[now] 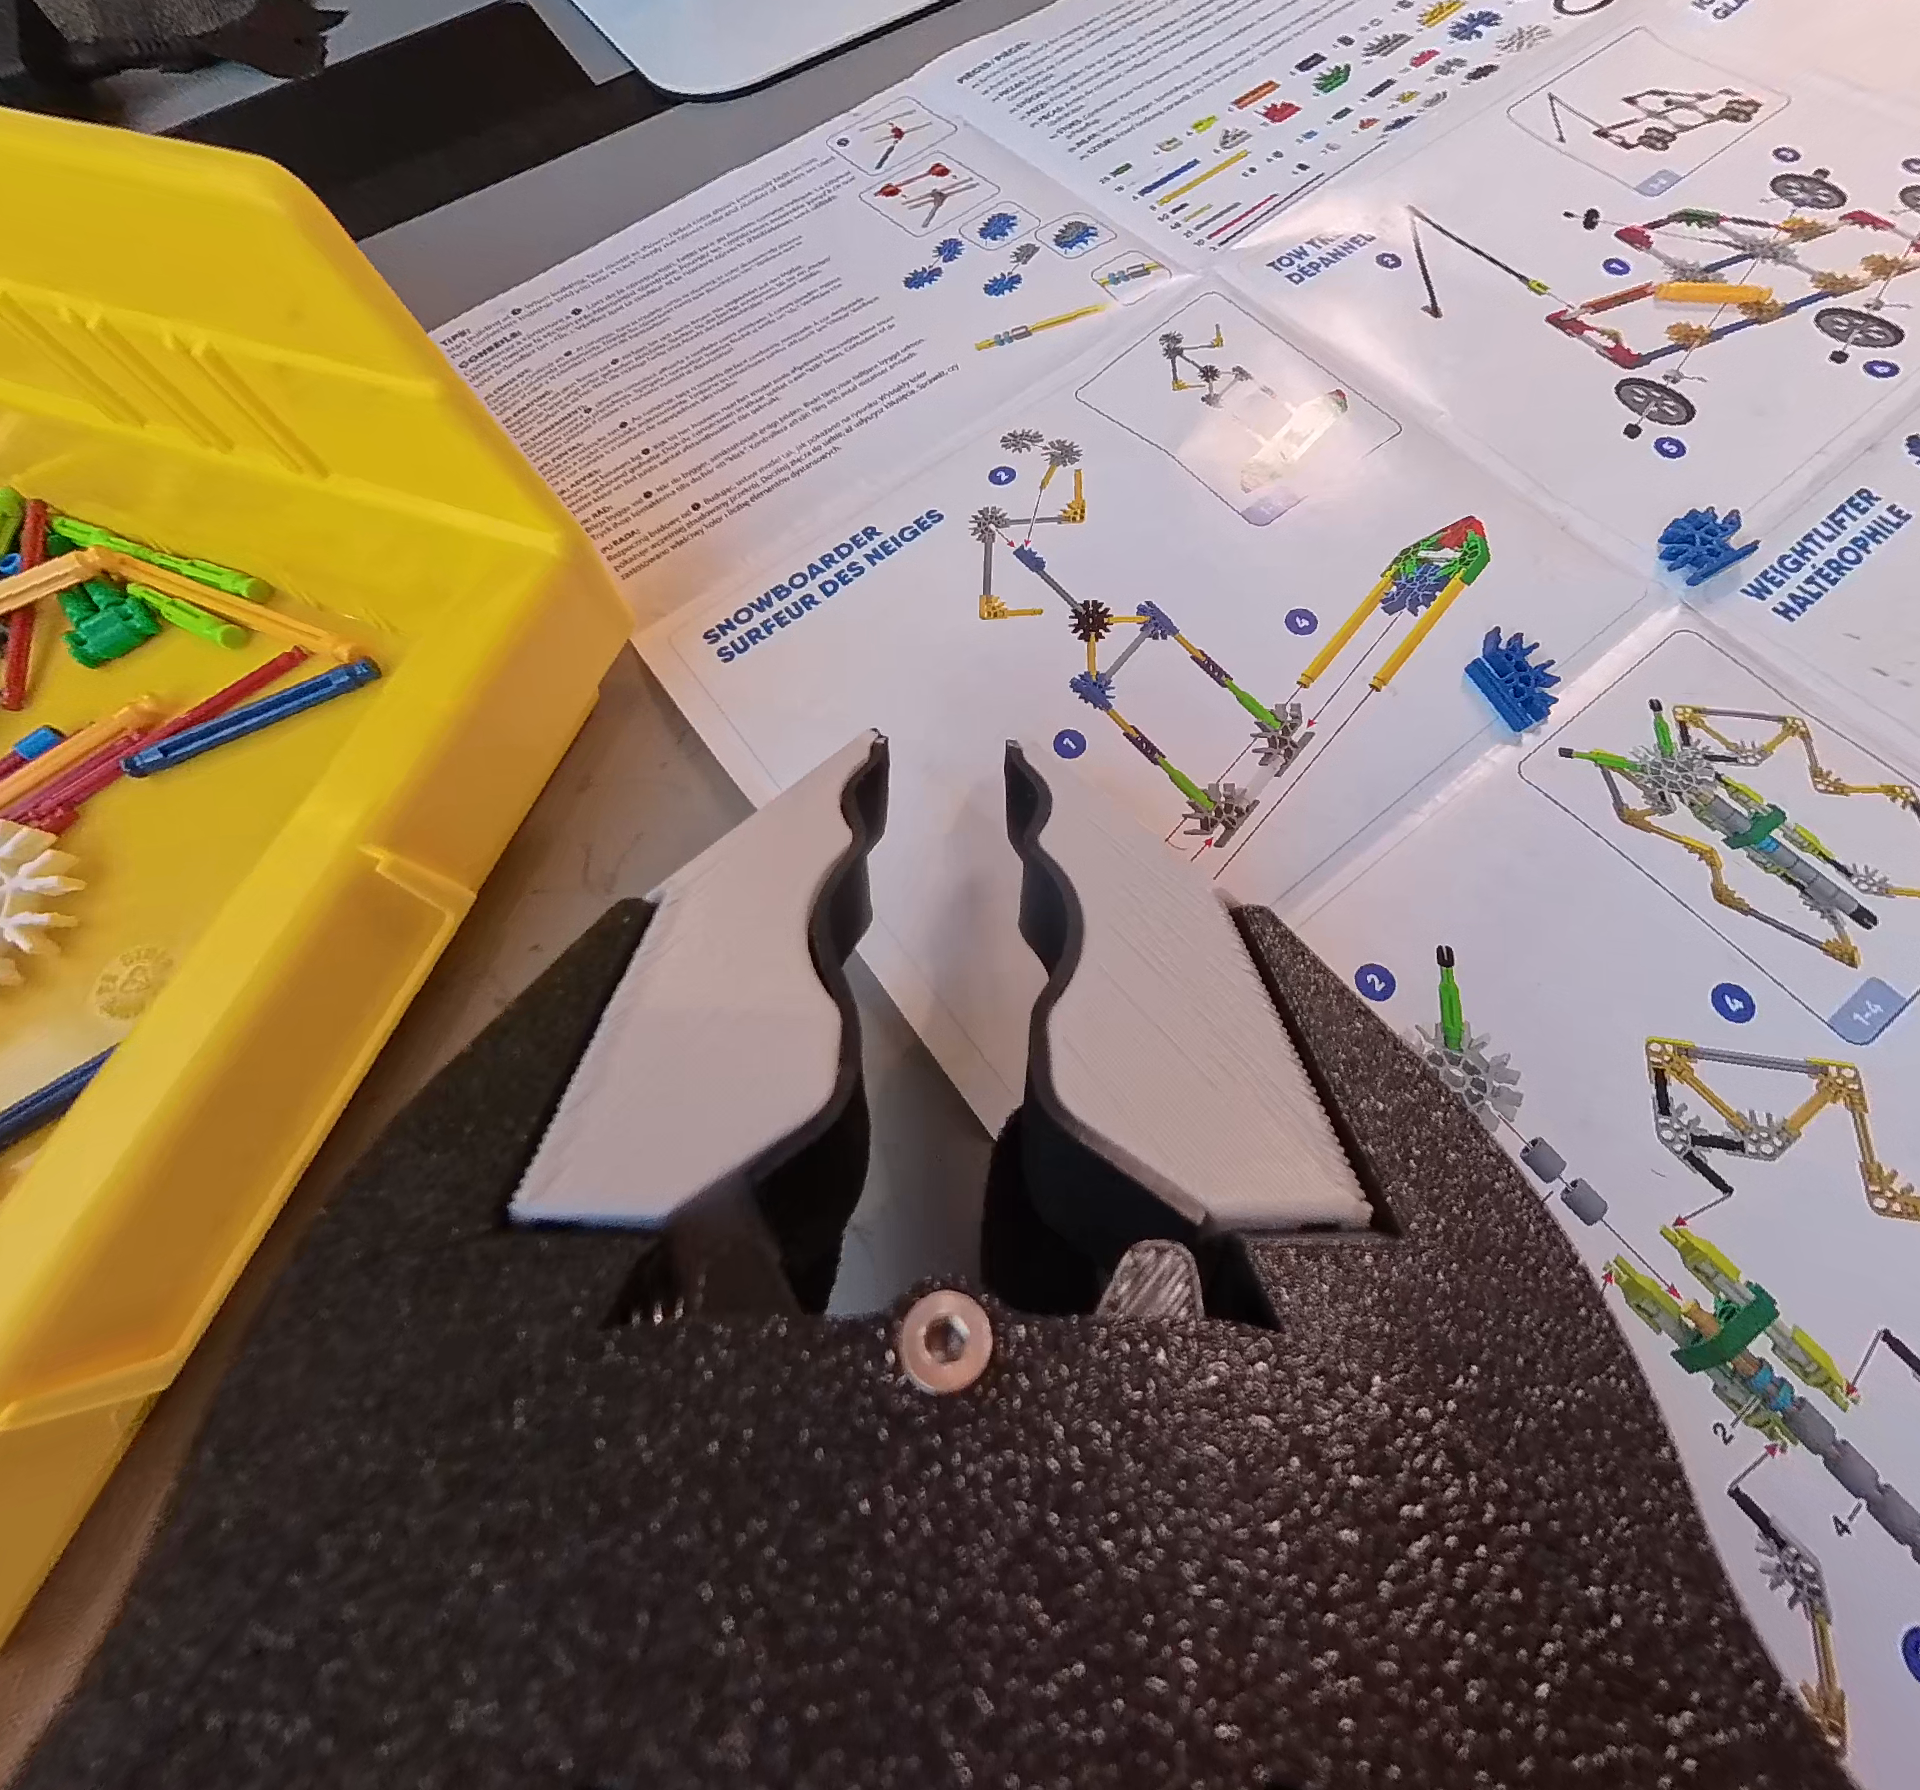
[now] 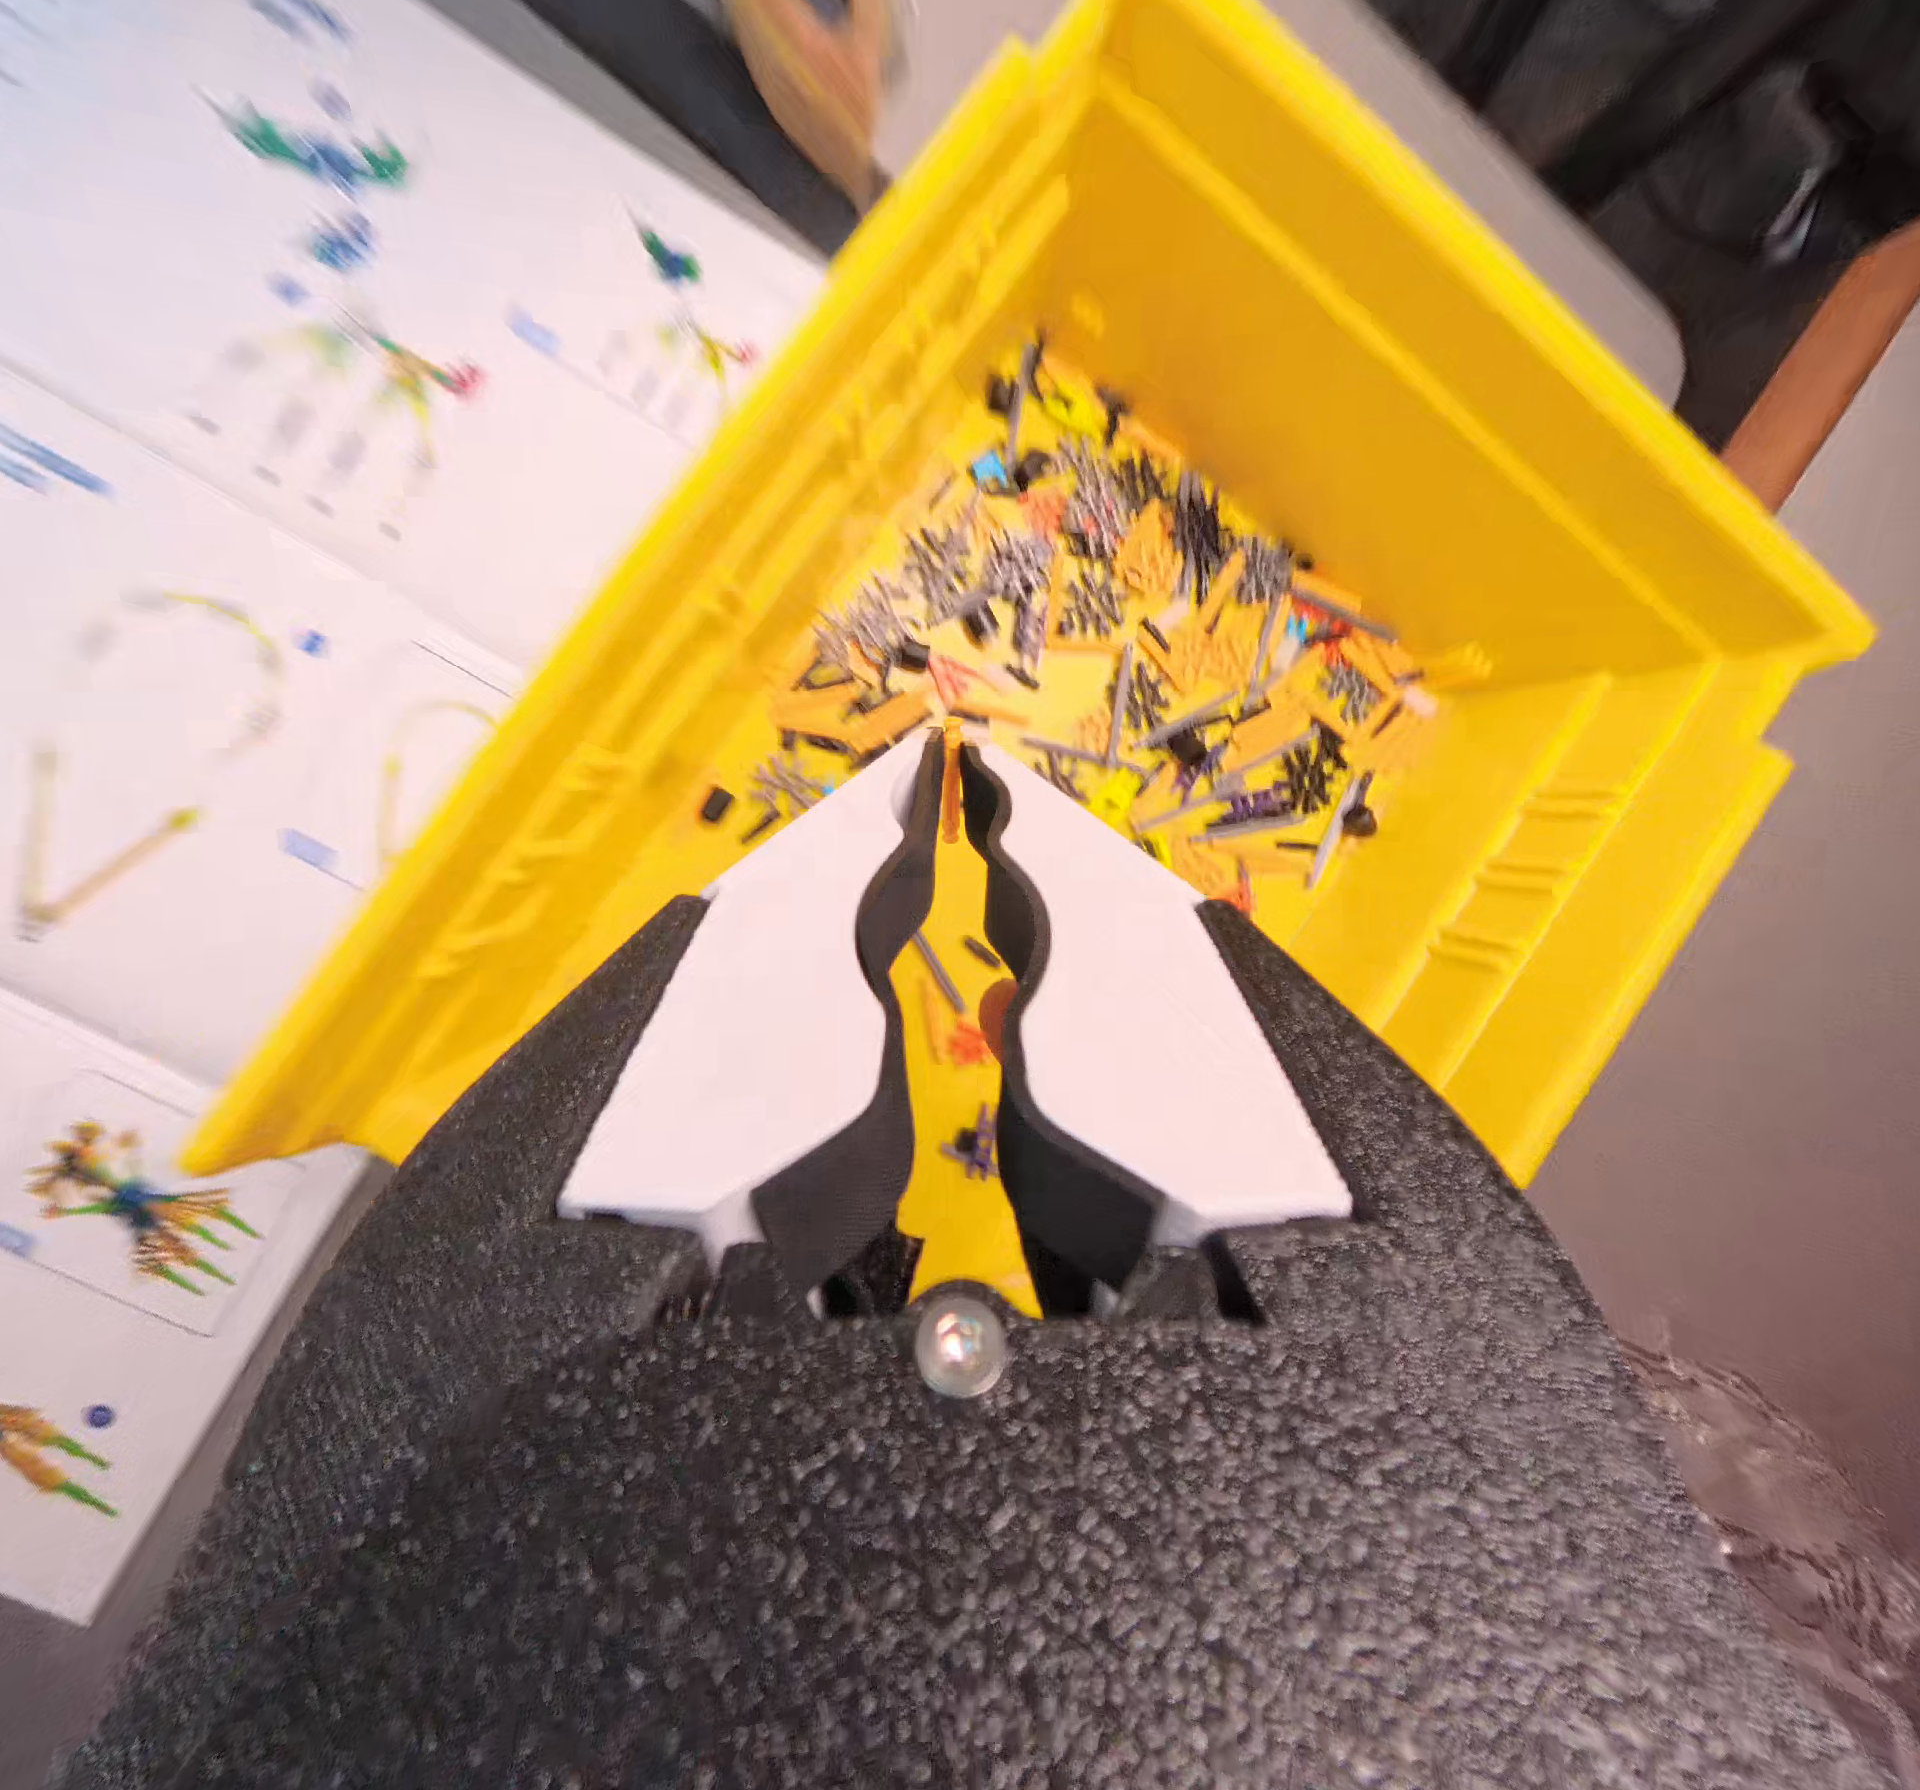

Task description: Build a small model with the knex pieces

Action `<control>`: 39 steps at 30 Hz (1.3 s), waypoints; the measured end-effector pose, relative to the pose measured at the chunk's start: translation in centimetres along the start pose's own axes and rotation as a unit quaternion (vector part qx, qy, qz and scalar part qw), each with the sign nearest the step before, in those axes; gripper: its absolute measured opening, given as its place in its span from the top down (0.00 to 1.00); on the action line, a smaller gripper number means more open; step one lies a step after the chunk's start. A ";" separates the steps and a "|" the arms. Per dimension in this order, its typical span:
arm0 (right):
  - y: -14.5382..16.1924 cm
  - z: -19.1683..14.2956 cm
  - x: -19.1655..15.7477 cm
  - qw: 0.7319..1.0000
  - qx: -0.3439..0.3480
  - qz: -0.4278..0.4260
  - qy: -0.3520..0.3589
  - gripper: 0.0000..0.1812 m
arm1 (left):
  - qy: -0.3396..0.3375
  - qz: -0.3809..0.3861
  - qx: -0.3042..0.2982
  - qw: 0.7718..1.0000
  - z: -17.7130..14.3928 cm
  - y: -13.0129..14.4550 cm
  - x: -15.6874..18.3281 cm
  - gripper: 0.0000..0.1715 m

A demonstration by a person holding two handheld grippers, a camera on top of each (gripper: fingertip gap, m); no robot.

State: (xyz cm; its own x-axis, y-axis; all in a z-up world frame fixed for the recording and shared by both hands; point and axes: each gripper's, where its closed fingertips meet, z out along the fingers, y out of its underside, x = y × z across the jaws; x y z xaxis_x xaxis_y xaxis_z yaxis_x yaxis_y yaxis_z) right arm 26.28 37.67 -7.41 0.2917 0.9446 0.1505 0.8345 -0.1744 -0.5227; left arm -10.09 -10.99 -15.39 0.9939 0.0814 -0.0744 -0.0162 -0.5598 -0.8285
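My right gripper (image 2: 949,753) is shut on a thin orange rod (image 2: 950,790), held lengthwise between the pads above a yellow bin (image 2: 1299,306) full of small building pieces (image 2: 1143,639). The right wrist view is blurred. My left gripper (image 1: 945,753) is open and empty, hovering over a white instruction sheet (image 1: 1247,514) beside another yellow bin (image 1: 343,805). Two blue connector pieces (image 1: 1512,678) (image 1: 1704,543) lie on the sheet to the right of the left gripper's fingertips.
The left bin holds coloured rods (image 1: 208,691) and a white snowflake connector (image 1: 31,893). A white mat (image 1: 810,15) with a clear glass object lies at the far table edge. The instruction sheet also shows in the right wrist view (image 2: 208,390), left of the bin. There is about 60 cm between the tips of the two grippers.
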 end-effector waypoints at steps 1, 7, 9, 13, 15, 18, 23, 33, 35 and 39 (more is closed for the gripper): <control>-2.3 -1.8 -1.6 0.999 0.046 -0.003 -0.011 0.99 | 0.000 0.001 0.001 1.000 0.0 0.0 0.0 0.87; -9.8 -7.7 -19.1 0.970 0.173 -0.076 -0.154 0.99 | 0.004 0.007 0.019 1.000 -0.4 -0.6 0.3 0.87; -9.7 -6.9 -25.6 0.958 0.164 -0.118 -0.201 0.99 | 0.010 0.010 0.032 0.999 -0.7 -1.1 0.6 0.87; -8.3 -3.1 -36.2 0.939 0.111 -0.178 -0.273 0.99 | 0.024 0.021 0.051 0.998 -1.3 -1.9 1.5 0.87; -7.7 -0.7 -39.2 0.935 0.085 -0.205 -0.275 0.99 | 0.033 0.026 0.061 0.997 -1.6 -2.3 2.0 0.87; -6.8 2.5 -41.6 0.937 0.049 -0.212 -0.272 0.99 | 0.051 0.035 0.074 0.995 -2.0 -3.1 3.0 0.88; -5.2 5.7 -44.1 0.939 0.009 -0.223 -0.262 0.99 | 0.107 0.053 0.077 0.990 -1.8 -4.7 5.0 0.88; -4.5 6.0 -44.7 0.945 0.030 -0.206 -0.254 0.93 | 0.207 0.154 0.001 0.966 1.3 -3.7 9.1 0.88; -4.5 5.3 -44.4 0.945 0.046 -0.193 -0.259 0.92 | 0.218 0.156 -0.007 0.963 1.2 -2.8 9.7 0.88; -3.9 4.7 -43.2 0.946 0.061 -0.191 -0.254 0.91 | 0.220 0.153 -0.016 0.963 0.9 -1.4 9.8 0.88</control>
State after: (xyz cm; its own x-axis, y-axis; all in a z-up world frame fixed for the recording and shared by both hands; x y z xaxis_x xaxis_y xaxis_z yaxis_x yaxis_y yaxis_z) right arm 8.23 -1.13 -15.77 -0.3082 0.9495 -0.0588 0.7643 0.2103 -0.6095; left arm -0.44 -8.66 -15.44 0.8934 -0.4447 -0.0644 -0.3194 -0.5278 -0.7870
